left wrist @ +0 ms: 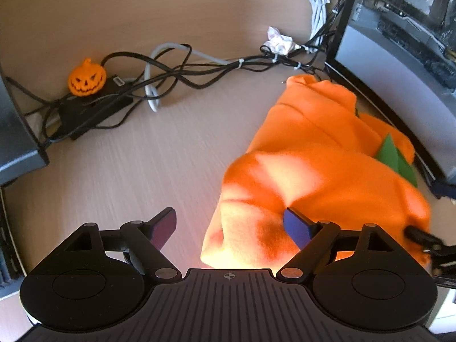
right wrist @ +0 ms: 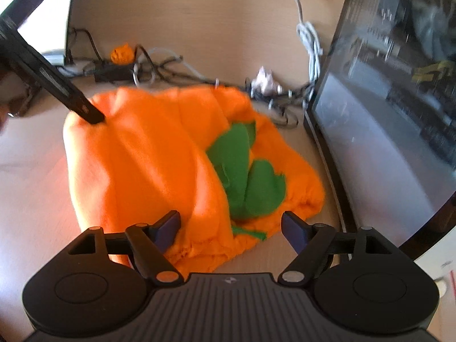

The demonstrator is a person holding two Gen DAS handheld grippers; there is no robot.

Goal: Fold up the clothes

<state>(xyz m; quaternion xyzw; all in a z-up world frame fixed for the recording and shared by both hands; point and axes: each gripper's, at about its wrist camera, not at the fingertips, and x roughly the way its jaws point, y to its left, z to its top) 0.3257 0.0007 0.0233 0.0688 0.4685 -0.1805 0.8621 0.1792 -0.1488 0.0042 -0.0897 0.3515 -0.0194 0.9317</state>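
Left wrist view: left gripper (left wrist: 229, 226) spread, orange garment (left wrist: 313, 154) on worktop (left wrist: 142, 156) at frame right, edge between fingers, probably untouched. Right gripper (right wrist: 230, 228) spread over garment hem.

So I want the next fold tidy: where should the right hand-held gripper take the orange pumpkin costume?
Probably the gathered hem of the orange pumpkin costume, coming in low from the near side. That ruffled edge lies flat on the desk right before the open right hand-held gripper, thin enough to pinch; the green leaves sit further in.
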